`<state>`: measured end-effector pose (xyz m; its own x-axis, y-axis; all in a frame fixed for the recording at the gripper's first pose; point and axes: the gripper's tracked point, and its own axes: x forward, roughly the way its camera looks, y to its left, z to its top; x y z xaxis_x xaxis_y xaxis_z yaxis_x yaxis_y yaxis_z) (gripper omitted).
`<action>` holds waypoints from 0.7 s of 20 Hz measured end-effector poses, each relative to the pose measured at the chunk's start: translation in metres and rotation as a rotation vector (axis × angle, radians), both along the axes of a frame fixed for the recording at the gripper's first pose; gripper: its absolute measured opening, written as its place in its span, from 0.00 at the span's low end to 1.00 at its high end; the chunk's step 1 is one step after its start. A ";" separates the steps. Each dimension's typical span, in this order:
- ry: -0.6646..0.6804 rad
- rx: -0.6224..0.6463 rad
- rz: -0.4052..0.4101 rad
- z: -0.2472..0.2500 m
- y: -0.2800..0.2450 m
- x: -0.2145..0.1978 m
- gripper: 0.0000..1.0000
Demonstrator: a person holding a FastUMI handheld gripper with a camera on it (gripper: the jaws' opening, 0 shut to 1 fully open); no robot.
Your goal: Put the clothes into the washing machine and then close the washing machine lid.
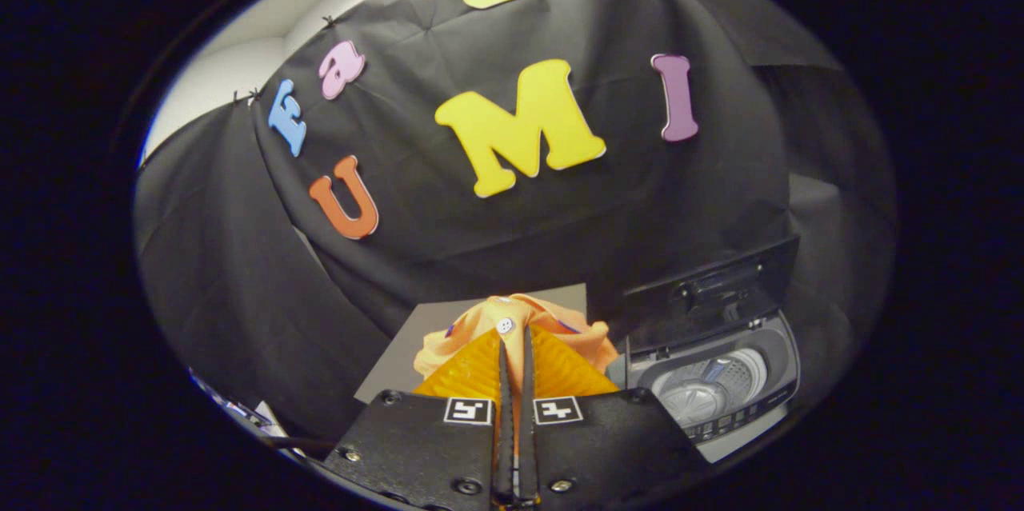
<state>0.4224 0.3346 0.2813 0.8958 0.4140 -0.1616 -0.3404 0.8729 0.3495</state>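
An orange garment [480, 323] with a white button bunches around the fingertips of my gripper [516, 335]. Both fingers are pressed together with the cloth pinched between them, and the garment hangs lifted above a grey mat [400, 359]. To the right of the fingers stands a small top-loading washing machine [772, 347]. Its dark lid [712, 291] is raised at the back, and the round drum [708, 387] lies open below it, with nothing I can make out inside.
The black cloth wall rises close behind the mat and the machine. A strip of control buttons [740, 415] runs along the machine's front edge. Some pale objects [240, 411] lie at the near left, too small to tell.
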 end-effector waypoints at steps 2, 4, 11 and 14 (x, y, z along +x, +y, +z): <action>-0.041 0.018 -0.020 0.023 -0.039 -0.005 0.06; -0.087 0.021 -0.054 0.040 -0.080 -0.001 0.06; -0.102 0.014 -0.135 0.051 -0.196 0.039 0.06; -0.072 -0.012 -0.135 0.033 -0.220 0.063 0.06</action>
